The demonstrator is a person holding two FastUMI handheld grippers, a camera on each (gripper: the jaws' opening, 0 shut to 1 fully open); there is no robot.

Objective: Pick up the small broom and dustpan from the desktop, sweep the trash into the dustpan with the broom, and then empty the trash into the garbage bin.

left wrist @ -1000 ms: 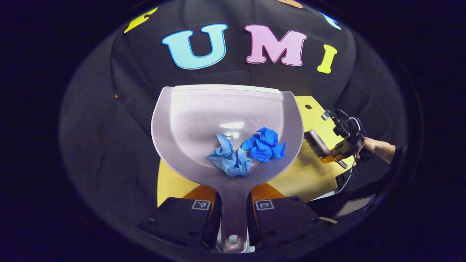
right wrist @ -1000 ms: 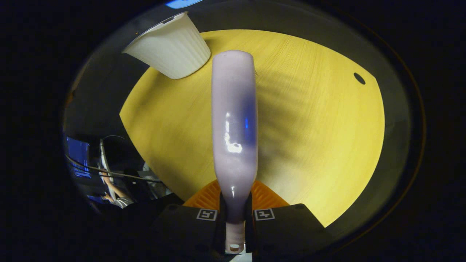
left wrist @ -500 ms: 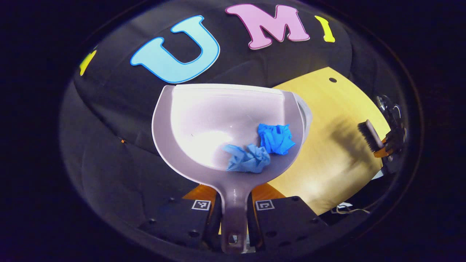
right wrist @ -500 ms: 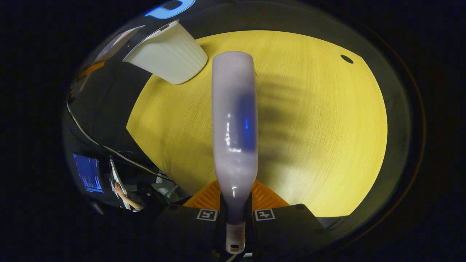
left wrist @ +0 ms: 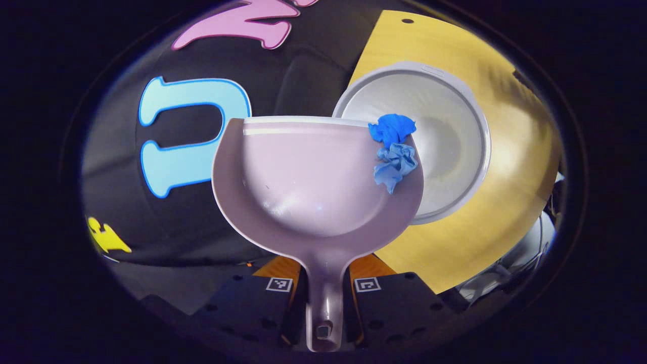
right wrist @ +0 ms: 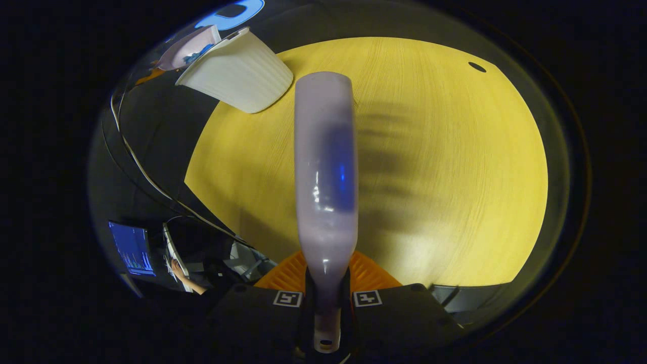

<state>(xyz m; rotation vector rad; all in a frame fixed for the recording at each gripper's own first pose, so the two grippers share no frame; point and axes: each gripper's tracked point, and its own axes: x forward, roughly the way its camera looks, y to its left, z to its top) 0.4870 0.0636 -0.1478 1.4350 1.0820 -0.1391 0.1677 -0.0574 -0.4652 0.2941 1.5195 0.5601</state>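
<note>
Pale lilac plastic runs through both views. In the left gripper view, the left gripper (left wrist: 323,296) has its jaws pressed in on the dustpan's handle, which sits squarely between them and runs down past them to its hanging hole. The dustpan (left wrist: 308,187) spreads out beyond the jaws, tipped over to its right. Two crumpled blue wads of trash (left wrist: 393,149) are bunched at the pan's far right corner, right on the rim, one above the other and touching. Just past that corner stands the white garbage bin (left wrist: 455,146), its round mouth open towards the camera, on the yellow wooden desktop (left wrist: 510,167). The trash overlaps the bin's opening.

In the right gripper view, the right gripper (right wrist: 326,298) clamps the broom's narrow neck, with both jaws tight against it. The broom (right wrist: 326,167) reaches straight ahead over the desktop (right wrist: 445,167), back towards the camera, so its bristles are hidden. At the far left stands the ribbed side of the bin (right wrist: 237,76), with the dustpan (right wrist: 189,48) tilted at its rim.
</note>
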